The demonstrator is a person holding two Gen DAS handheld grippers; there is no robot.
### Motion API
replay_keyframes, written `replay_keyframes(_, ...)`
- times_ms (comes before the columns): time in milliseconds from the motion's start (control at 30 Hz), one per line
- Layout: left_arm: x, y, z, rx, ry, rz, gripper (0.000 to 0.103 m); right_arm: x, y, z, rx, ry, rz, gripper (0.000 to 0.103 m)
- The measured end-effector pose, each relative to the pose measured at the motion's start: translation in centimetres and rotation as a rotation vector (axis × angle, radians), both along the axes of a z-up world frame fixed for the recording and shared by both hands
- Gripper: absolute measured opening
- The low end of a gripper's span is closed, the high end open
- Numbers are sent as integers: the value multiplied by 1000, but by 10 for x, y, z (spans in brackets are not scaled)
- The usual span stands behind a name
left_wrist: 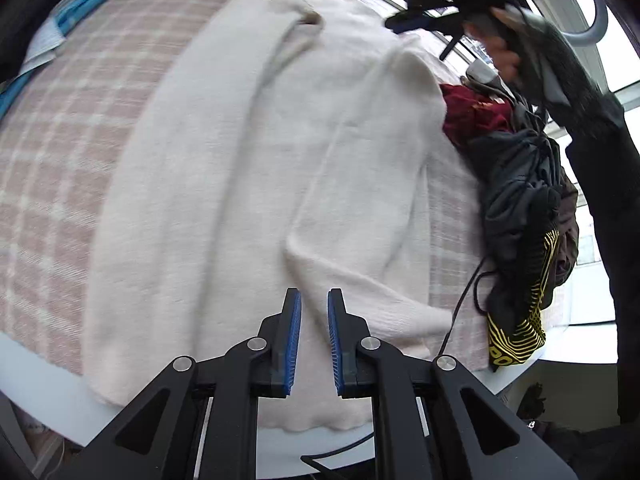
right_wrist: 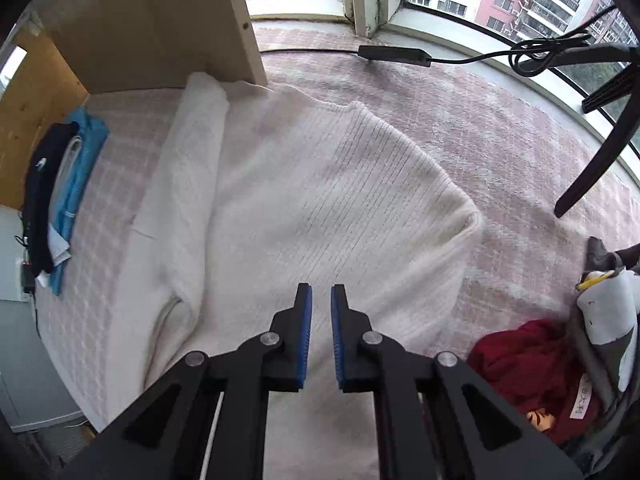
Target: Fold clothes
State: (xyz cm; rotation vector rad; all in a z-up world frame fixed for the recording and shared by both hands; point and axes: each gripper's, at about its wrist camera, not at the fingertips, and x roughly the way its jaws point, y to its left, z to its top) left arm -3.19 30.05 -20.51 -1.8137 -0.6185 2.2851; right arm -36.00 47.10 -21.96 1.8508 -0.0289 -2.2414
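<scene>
A cream knitted sweater (left_wrist: 260,160) lies spread on the pink checked cover (left_wrist: 52,140), with one sleeve folded across its body. My left gripper (left_wrist: 314,292) hovers over the sweater's lower part, near the cuff; its blue pads stand a narrow gap apart with nothing between them. In the right wrist view the same sweater (right_wrist: 320,184) shows its ribbed body and a rolled edge at the left. My right gripper (right_wrist: 321,286) hangs above its near part, jaws a narrow gap apart and empty. A person's hand (left_wrist: 504,52) with that gripper appears blurred at the top right.
A heap of dark clothes (left_wrist: 520,200) and a red garment (right_wrist: 532,364) lie right of the sweater. Folded blue and dark clothes (right_wrist: 60,200) sit at the left by a wooden panel (right_wrist: 160,20). A power adapter with cable (right_wrist: 394,54) and a black chair leg (right_wrist: 600,152) stand near the window.
</scene>
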Motion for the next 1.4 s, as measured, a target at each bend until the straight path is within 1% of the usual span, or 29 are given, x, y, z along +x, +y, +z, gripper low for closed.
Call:
replay_keyframes(67,9,4,6,5,26,-40,23,21,14,17,-18,40,9,12)
replay_keyframes(133,15,19,11,4,42,-110,25,47,34,25,1,43,-3,20)
replay_keyframes(167,14,27,12,10,40,-141,27,61,44,25,9,35,-13,20)
replay_keyframes(233,10,43,13,25,40,-191,28,90,65,19,-7,17,-45,21)
replay_keyframes(267,4,53,13,31,47,-206,31,103,73,16,-21,13,-65,21)
replay_keyframes(333,-9,74,11,33,52,-247,34,124,87,8,-72,-10,-101,20)
replay_keyframes(400,-22,95,4,21,48,-305,43,140,88,1,-129,-42,-88,21)
replay_keyframes(467,-29,106,-9,-72,11,-333,43,159,81,-3,-160,-66,-59,21)
replay_keyframes(533,-28,110,-25,-130,-38,-342,41,176,74,-5,-156,-65,-37,21)
replay_keyframes(567,-26,111,-27,-150,-30,-347,37,183,72,-6,-159,-68,-31,21)
replay_keyframes(600,-23,112,-28,-168,-13,-351,27,186,71,-6,-161,-69,-32,21)
replay_keyframes(633,-21,110,-28,-178,-10,-341,18,190,70,-7,-164,-71,-33,21)
replay_keyframes(667,-19,105,-28,-161,-20,-316,0,193,69,-7,-165,-71,-34,21)
replay_keyframes(767,-4,71,-13,-61,5,-212,0,191,65,-6,-148,-54,-22,21)
replay_keyframes(833,13,47,0,-80,43,-161,0,185,62,-6,-143,-46,-6,21)
replay_keyframes(867,22,33,3,-86,48,-141,0,182,60,-7,-136,-45,2,21)
replay_keyframes(933,39,9,5,-117,32,-78,0,174,56,-15,-123,-65,10,21)
replay_keyframes(967,40,5,3,-111,21,-64,0,175,56,-17,-138,-85,15,21)
replay_keyframes(1000,42,2,2,-101,12,-57,2,177,49,-18,-177,-103,37,21)
replay_keyframes(1033,45,0,3,-105,11,-49,4,183,40,-18,-217,-113,77,21)
replay_keyframes(1100,50,-4,4,-108,12,-35,11,204,17,-18,-264,-123,191,21)
replay_keyframes(1167,55,-10,6,-91,12,-20,11,234,-5,-23,-270,-134,310,21)
replay_keyframes(1233,60,-20,8,-86,14,-4,12,261,-23,-33,-260,-153,400,21)
replay_keyframes(1333,65,-34,10,-100,8,15,14,290,-38,-51,-188,-140,462,21)
replay_keyframes(1367,66,-39,10,-100,5,21,14,295,-41,-56,-169,-135,464,21)
replay_keyframes(1400,66,-44,10,-101,4,25,14,297,-41,-55,-173,-115,454,21)
